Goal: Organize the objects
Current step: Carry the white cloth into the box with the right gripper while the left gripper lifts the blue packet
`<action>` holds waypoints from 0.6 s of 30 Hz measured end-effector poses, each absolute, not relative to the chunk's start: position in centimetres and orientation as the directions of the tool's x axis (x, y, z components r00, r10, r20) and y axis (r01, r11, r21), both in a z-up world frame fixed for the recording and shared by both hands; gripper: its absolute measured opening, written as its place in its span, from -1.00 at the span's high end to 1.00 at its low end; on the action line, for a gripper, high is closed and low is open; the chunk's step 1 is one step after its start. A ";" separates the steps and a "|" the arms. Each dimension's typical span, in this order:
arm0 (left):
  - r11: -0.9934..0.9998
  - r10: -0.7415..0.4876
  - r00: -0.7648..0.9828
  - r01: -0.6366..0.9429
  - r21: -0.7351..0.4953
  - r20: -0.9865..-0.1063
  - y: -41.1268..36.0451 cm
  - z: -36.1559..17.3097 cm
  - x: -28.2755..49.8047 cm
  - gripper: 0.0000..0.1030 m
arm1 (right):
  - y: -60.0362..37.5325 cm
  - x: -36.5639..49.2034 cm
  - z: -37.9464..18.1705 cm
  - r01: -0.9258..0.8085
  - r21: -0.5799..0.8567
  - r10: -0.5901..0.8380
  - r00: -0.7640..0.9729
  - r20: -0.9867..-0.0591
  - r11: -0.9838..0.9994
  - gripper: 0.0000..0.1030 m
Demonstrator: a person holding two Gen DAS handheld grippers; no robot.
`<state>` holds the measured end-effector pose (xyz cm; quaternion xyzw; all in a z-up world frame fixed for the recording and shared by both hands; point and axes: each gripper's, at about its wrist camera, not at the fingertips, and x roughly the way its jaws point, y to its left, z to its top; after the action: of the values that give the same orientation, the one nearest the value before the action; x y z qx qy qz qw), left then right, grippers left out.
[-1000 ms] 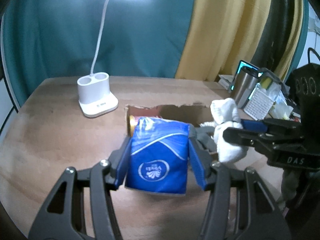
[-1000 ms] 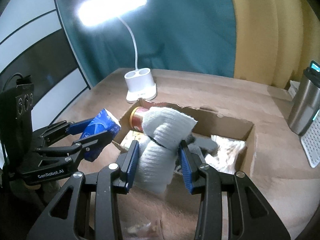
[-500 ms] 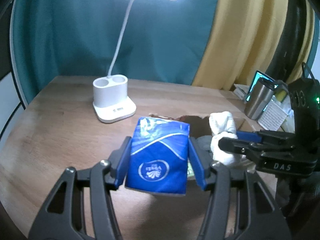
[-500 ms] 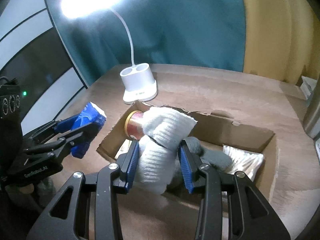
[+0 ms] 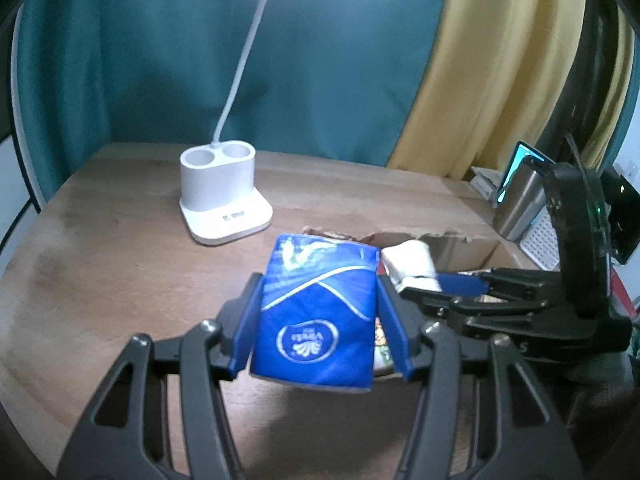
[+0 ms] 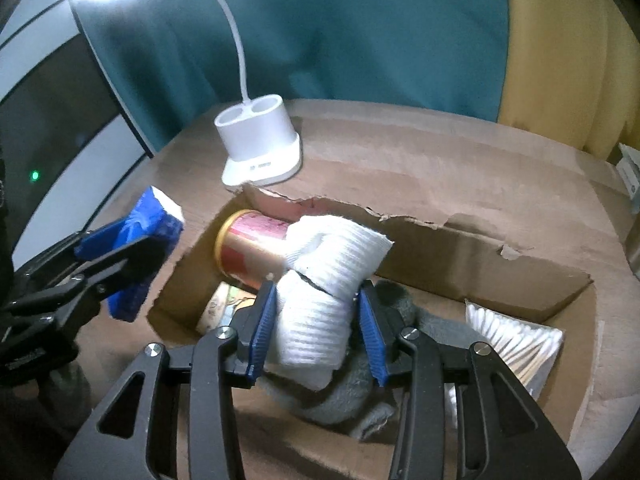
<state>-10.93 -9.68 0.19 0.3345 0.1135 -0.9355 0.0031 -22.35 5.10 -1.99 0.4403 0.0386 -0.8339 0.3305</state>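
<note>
blue tissue pack (image 5: 316, 312) (white swirl), white ribbed sock (image 6: 320, 300), teal curtain (image 5: 200, 60).

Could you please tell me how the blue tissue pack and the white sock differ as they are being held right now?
The blue tissue pack is glossy printed plastic; the white sock is ribbed knit cloth. The tissue pack sits flat-sided and boxy in the left gripper; the sock is rolled and bulging in the right gripper, whose jaws are opening. The pack is over the table beside the cardboard box; the sock is over the box. Both sit between blue pads.
</note>
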 end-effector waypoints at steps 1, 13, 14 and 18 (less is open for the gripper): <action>-0.974 0.072 -0.774 0.082 -0.212 -0.629 -9.7 0.1 -11.0 -0.09 | 5.0 -22.4 -2.1 0.587 0.229 -0.518 -0.389 -0.761 -0.777 0.15; -0.972 0.086 -0.767 0.076 -0.223 -0.636 -9.7 -0.2 -11.4 -0.09 | 5.5 -21.2 -0.7 0.632 0.189 -0.540 -0.425 -0.727 -0.752 0.01; -0.972 0.086 -0.767 0.074 -0.222 -0.636 -9.6 -0.2 -11.3 -0.09 | 5.2 -20.9 -0.7 0.646 0.178 -0.540 -0.420 -0.729 -0.742 0.26; -0.973 0.084 -0.765 0.076 -0.218 -0.639 -9.4 -0.1 -11.1 -0.09 | 4.1 -20.8 -2.1 0.666 0.165 -0.527 -0.389 -0.756 -0.728 0.45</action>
<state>-11.12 -9.43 -0.08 0.3429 0.1161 -0.9322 -0.0021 -20.80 4.13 -2.09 0.4200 0.0828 -0.8292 0.3595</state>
